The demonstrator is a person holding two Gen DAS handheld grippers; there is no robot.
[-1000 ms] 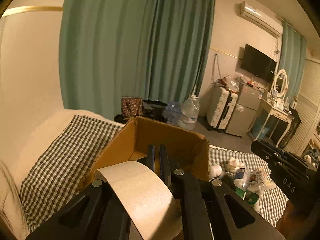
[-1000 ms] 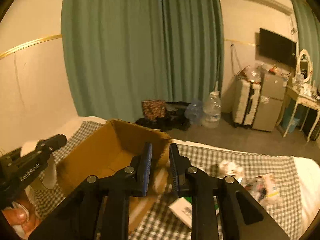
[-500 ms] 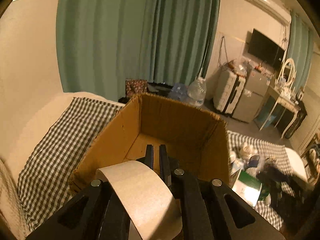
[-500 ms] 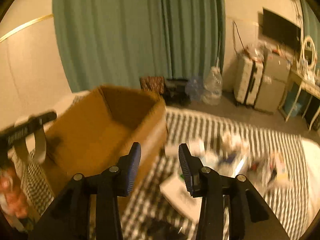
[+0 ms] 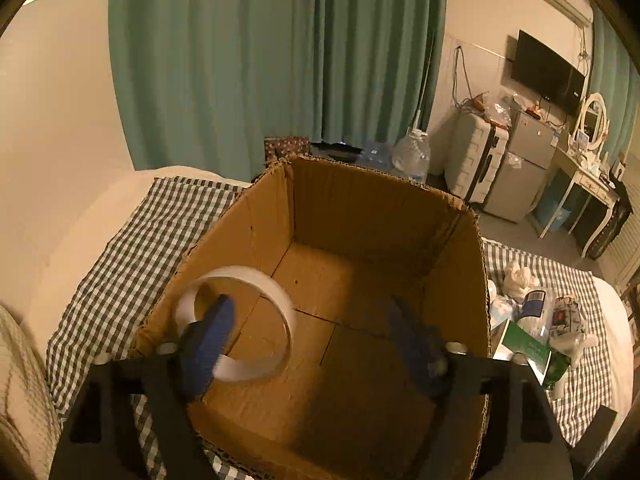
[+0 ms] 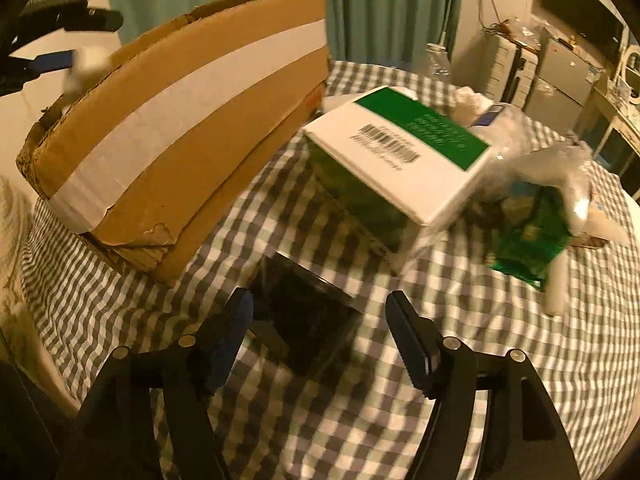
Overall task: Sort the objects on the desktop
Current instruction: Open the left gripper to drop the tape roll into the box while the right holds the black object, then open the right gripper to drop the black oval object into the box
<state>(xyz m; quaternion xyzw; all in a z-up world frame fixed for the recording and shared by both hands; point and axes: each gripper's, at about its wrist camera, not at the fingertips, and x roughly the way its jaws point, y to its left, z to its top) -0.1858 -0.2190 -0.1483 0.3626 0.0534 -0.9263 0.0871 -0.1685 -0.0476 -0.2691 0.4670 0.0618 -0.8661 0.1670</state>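
Left gripper (image 5: 316,332): held over the open cardboard box (image 5: 360,208), jaws opening, pads pressing nothing. Roll of tape (image 5: 256,288): blurred, inside the box by the left finger, loose of both pads. Right gripper (image 6: 320,320): low over the checked cloth (image 6: 480,360), jaws opening, a flat black object (image 6: 304,320) lying between them, not clamped. Green-and-white carton (image 6: 400,148): beside the box, tilted on a heap of clear plastic wrappers (image 6: 532,148).
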